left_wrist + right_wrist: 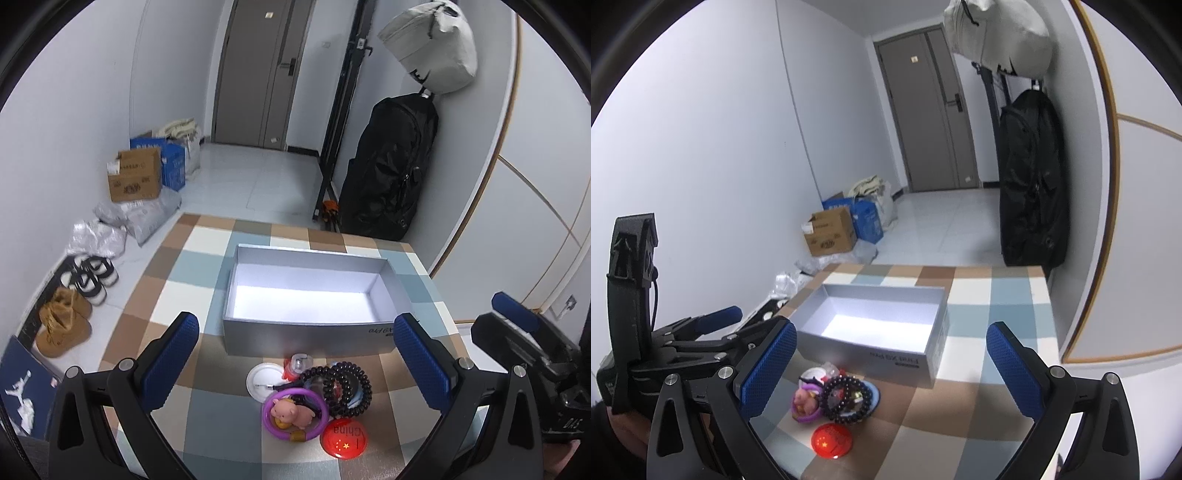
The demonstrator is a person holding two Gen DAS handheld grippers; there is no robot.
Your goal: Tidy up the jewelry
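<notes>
home entryway, door [264, 70], shoes [90, 275]

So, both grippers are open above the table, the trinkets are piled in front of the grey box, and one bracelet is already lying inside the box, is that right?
Not quite: the grey box is empty, as the left wrist view shows. The dark beaded bracelet and the purple ring both sit in the pile in front of it. The left gripper and right gripper are indeed open.
</notes>
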